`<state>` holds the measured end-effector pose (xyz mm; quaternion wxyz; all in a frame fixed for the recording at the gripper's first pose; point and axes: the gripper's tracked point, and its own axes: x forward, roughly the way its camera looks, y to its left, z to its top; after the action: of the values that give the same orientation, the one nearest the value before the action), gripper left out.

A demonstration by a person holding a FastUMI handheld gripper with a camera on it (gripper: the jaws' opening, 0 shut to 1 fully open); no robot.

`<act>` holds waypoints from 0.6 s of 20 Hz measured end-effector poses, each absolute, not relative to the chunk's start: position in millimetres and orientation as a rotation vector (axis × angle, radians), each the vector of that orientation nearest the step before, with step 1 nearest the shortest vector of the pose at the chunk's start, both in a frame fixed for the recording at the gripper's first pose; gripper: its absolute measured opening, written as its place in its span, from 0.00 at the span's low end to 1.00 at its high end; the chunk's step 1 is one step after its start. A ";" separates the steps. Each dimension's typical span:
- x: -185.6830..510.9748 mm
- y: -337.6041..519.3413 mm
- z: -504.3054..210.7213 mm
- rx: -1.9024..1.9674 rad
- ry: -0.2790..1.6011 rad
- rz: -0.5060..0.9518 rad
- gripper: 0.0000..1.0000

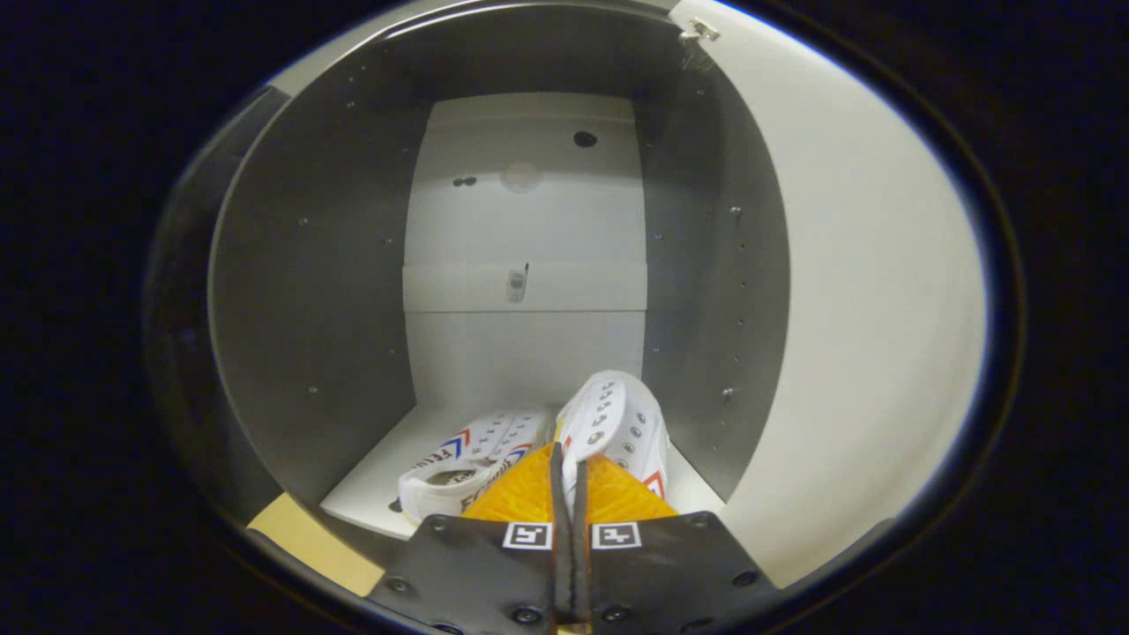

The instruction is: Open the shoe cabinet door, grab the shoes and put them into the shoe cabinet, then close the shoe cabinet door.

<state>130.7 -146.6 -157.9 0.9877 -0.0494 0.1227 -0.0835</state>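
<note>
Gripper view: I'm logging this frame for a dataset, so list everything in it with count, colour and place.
Cabinet: one, grey side walls, white back panel, open ahead of the fingers.
Door: one, white, swung open beside the cabinet's right wall.
Shoes: two, white with red and blue marks, on the cabinet floor; left shoe on its side, right shoe raised, its edge between the fingers.
Gripper: one, fingers nearly closed, pinching the right shoe.

Two white shoes just ahead of the tool, with red-and-blue chevron marks; cabinet grey inside, white back panel and white door.
</note>
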 end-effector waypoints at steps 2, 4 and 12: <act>148.0 -148.7 -168.5 -0.095 0.272 -0.174 0.02; 160.1 -152.0 -174.2 -0.087 0.296 -0.178 0.02; 190.8 -147.2 -208.0 -0.157 0.416 -0.153 0.02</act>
<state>190.8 -147.2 -208.0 0.9725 -0.0777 0.2061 -0.0757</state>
